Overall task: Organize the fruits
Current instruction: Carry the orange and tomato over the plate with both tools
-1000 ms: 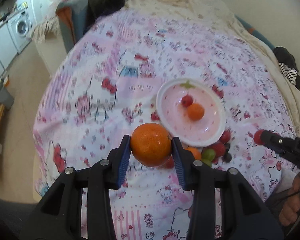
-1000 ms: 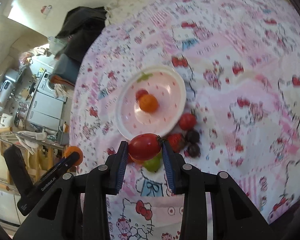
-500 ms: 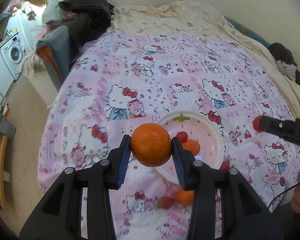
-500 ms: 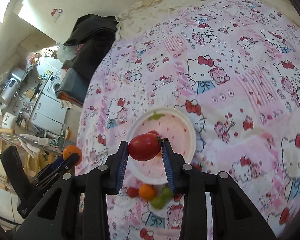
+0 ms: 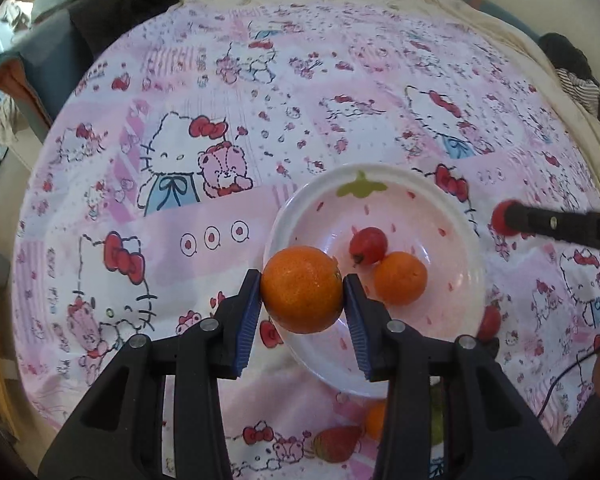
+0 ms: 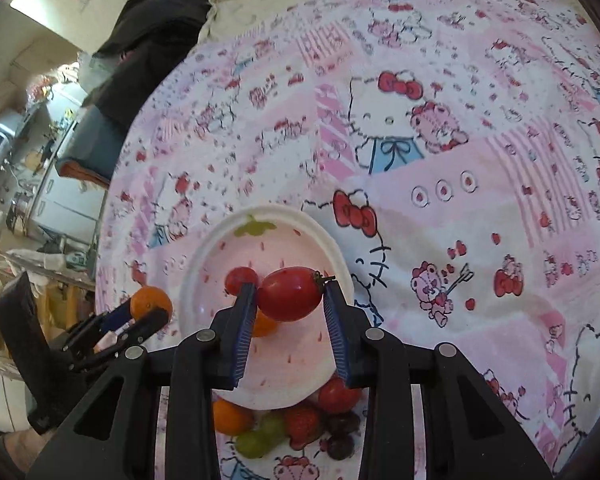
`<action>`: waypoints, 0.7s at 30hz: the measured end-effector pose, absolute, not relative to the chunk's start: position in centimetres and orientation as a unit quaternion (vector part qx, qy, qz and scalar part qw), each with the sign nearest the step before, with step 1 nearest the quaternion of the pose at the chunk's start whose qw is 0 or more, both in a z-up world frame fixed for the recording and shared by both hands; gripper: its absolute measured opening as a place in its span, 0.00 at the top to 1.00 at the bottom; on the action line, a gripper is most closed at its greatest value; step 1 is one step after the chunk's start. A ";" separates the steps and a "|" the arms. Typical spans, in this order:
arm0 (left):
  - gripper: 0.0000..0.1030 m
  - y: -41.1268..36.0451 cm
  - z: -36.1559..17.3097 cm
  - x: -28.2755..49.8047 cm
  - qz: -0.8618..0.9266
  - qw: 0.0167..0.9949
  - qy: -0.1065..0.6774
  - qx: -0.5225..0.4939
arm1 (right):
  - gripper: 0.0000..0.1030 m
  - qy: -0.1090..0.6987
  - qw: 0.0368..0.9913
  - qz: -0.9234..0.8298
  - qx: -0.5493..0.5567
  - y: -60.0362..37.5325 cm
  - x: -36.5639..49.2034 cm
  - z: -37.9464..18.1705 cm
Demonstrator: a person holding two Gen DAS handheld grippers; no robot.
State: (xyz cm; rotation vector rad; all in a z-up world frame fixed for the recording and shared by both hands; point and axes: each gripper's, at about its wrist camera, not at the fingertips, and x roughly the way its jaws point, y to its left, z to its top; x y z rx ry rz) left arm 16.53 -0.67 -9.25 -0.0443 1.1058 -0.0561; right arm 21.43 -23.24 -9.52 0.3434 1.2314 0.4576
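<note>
Left gripper (image 5: 302, 294), fingers clamped on a glossy, dimpled orange (image 5: 302, 289), has descended since half a second ago and now hangs over the near left rim of the plate (image 5: 380, 172). Right gripper (image 6: 289, 300), pinching a smooth red tomato (image 6: 290, 293) with a dark stem, likewise sits lower above the plate. Farther in the dish lie a small orange (image 5: 400, 278) and a red fruit (image 5: 368, 245), touching each other.

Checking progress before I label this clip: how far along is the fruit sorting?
Partway. Done: a small orange and a red fruit sit in the plate. In hand: the left gripper holds an orange at the plate's edge, and the right gripper holds a tomato over it. Left: a strawberry, grapes and other fruit on the blanket.
</note>
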 end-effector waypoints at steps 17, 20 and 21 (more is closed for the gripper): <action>0.63 -1.3 -11.7 18.2 -0.034 0.838 0.544 -0.019 | 0.64 0.601 0.760 0.200 0.144 -22.0 23.0 -13.2; 0.63 -1.1 -11.7 18.3 -0.035 0.839 0.543 -0.027 | 0.64 0.602 0.759 0.198 0.147 -22.1 23.1 -13.3; 0.63 -1.0 -11.7 18.3 -0.036 0.838 0.543 -0.030 | 0.63 0.603 0.758 0.198 0.148 -22.1 23.2 -13.4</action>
